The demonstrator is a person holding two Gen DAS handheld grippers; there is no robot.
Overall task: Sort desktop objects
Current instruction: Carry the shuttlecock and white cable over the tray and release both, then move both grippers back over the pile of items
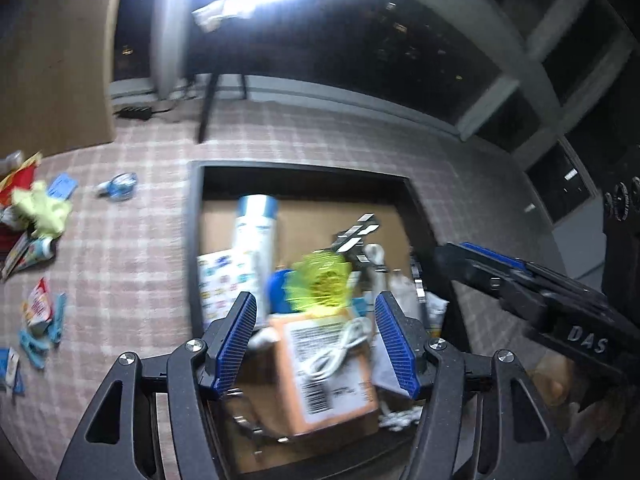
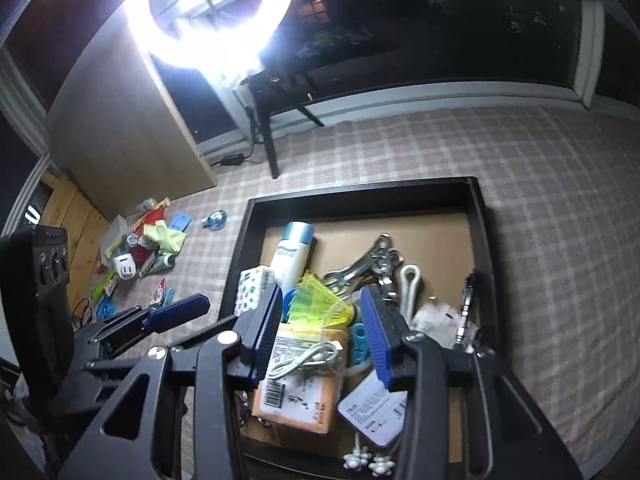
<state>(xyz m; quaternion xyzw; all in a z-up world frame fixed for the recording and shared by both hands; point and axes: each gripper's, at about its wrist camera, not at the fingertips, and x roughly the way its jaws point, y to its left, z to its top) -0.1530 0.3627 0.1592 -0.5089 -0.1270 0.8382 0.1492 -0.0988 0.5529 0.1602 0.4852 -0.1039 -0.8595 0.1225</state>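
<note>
Both hand-held grippers, left (image 1: 316, 340) and right (image 2: 326, 332), hang open and empty over the tray (image 2: 486, 216), the yellow shuttlecock (image 2: 320, 304) just ahead; next comes fetching the clutter (image 2: 140, 248) far left on the bench.

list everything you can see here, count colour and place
tray: 1, black rim, brown floor, on the checked cloth
bottle: 1, white with blue cap, lying in the tray's far left
shuttlecock: 1, yellow-green, on the pile in the tray
parcel box: 1, orange with white labels, near end of the tray
cable: 1, white, coiled on the parcel box
metal tools: several, silver, middle of the tray
pen: 1, dark, along the tray's right wall
loose clutter: a heap, mixed colours, on the cloth left of the tray
ring light: 1, white, lit, behind the table
left gripper: black, blue pads, open above the tray
right gripper: black, blue pads, open above the tray
</note>
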